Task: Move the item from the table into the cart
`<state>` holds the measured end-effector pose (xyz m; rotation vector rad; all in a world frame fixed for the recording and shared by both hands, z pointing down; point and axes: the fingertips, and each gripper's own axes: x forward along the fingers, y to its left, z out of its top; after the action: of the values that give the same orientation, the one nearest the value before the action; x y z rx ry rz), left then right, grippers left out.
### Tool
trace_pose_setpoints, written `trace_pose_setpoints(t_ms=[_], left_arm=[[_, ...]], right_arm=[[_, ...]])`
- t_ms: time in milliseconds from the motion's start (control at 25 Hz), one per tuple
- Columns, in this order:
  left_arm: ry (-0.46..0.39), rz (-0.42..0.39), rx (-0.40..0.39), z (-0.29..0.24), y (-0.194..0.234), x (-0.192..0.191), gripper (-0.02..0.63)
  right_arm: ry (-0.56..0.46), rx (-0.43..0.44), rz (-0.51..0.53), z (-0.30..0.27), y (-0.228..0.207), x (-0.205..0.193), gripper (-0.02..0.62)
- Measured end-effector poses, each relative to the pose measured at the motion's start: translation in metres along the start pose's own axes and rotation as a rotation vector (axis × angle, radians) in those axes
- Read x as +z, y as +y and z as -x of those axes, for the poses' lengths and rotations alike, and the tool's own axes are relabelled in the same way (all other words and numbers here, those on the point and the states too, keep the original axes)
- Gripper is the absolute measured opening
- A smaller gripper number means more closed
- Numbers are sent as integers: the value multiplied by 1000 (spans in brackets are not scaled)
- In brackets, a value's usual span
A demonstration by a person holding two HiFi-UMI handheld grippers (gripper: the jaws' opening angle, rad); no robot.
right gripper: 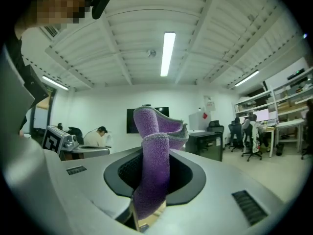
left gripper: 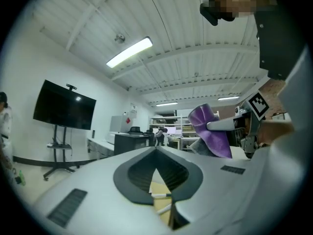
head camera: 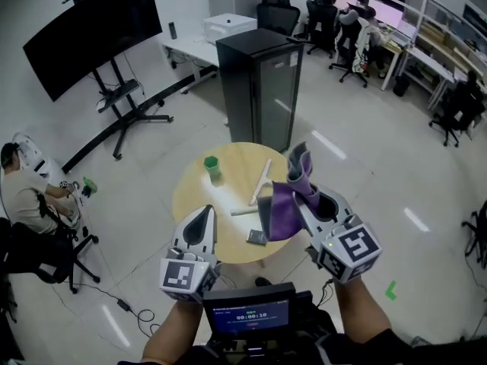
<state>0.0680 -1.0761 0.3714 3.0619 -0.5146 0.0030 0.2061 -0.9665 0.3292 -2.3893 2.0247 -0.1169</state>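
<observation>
A purple cloth (head camera: 283,207) hangs above the right side of the round wooden table (head camera: 190,192). My right gripper (head camera: 298,185) is shut on it, and the cloth's folded top sticks up past the jaw tips. In the right gripper view the cloth (right gripper: 154,170) fills the gap between the jaws of the right gripper (right gripper: 155,143). My left gripper (head camera: 204,213) hovers over the table's near left edge, its jaws together with nothing in them. The left gripper view shows the left gripper (left gripper: 156,150) with its tips meeting, and the cloth (left gripper: 212,131) off to the right.
On the table lie a green cup (head camera: 211,166), a white squeegee-like tool (head camera: 259,188) and a small dark flat item (head camera: 257,237). A tall black cabinet (head camera: 259,90) stands behind the table. A TV on a stand (head camera: 91,33) and a seated person (head camera: 23,196) are at the left.
</observation>
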Motion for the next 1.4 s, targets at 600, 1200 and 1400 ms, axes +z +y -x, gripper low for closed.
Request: trace_pose_setpoints(t_ms=[600,1200,1400], left_arm=[[-5,7,-755,-154,-548,-37,-9],[46,32,-1591,-150,-1077,-79,-9],[73,38,-1838,-91,-1214,-88,-9]], right_arm=[[-80,-660,-39,480,-300,-45,77],[-155,-1456,-55,938,-423,-78,77],[-167,-1743,-53,1077,-391,-89,77]])
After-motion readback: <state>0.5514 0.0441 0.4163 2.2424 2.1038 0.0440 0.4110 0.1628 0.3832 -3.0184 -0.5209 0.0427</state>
